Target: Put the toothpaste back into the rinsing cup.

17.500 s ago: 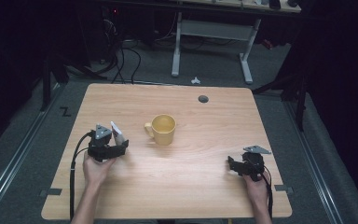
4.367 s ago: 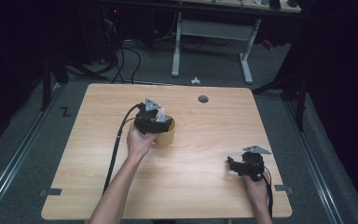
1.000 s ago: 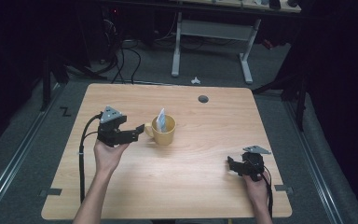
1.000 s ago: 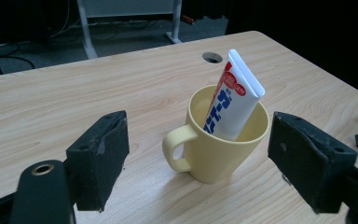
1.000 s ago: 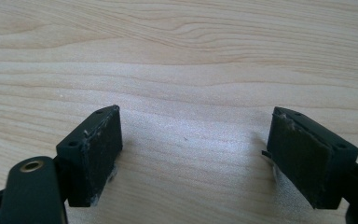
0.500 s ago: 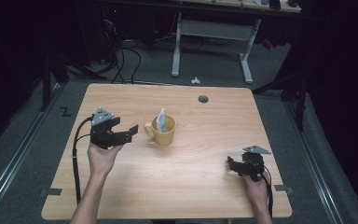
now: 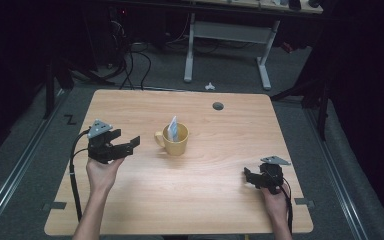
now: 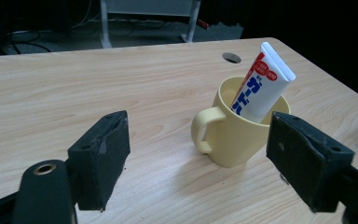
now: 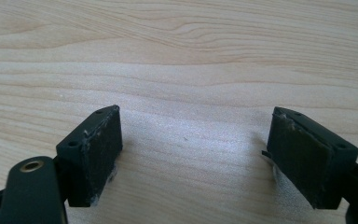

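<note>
A yellow mug (image 7: 173,141) stands upright near the middle of the worktop (image 7: 180,205), a little left of centre, with its handle turned to the left. A tube (image 7: 173,128) stands in it, cap end down inside the mug, leaning against the rim so that its flat crimped end rises above it. In the left gripper view the tube (image 8: 261,84) is white with red and blue print, tilted against the far right side of the mug (image 8: 233,130).

The left gripper (image 7: 130,145) is held just above the worktop to the left of the mug, near it but apart, pointing right toward the handle. Its jaws are spread wide with nothing between them; in its own view the mug sits in the gap ahead of them, farther off. A black cable trails from it back along the person's forearm.

The right gripper (image 7: 247,176) rests low at the near right of the worktop, well apart from the mug, pointing left. Its jaws are also released and wide apart, with bare wood between them in its own view.

A round grommet hole (image 7: 218,106) lies in the worktop at the far side, right of centre.
</note>
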{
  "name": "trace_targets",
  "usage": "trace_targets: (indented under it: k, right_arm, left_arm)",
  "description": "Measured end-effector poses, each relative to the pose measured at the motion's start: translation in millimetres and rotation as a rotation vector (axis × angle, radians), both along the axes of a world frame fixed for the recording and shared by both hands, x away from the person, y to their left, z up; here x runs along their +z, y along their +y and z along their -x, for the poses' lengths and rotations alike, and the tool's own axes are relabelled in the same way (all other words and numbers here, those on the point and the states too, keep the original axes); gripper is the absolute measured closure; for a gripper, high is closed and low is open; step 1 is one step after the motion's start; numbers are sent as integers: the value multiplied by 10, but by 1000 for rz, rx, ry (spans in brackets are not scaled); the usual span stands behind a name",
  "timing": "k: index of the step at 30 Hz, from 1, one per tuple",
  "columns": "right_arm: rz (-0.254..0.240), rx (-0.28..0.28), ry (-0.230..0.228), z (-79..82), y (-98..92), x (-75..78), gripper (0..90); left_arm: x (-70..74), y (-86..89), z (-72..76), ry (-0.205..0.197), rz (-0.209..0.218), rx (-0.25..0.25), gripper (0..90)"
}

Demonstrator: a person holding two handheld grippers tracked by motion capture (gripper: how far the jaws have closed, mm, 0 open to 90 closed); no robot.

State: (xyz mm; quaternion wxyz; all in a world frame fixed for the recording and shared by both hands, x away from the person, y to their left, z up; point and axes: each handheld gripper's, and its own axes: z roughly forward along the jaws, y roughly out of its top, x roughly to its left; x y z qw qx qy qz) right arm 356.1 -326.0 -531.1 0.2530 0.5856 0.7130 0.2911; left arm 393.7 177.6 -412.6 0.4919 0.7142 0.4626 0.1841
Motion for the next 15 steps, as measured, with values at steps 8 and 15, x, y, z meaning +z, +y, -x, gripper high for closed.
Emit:
trace_targets:
  k: [8,15]
  right_arm:
    - [0,0,0,0,0,0,182]
    - [0,0,0,0,0,0,182]
  left_arm:
    - [-66,80,47,10,11,10,211]
    - [-114,132,95,15,9,20,210]
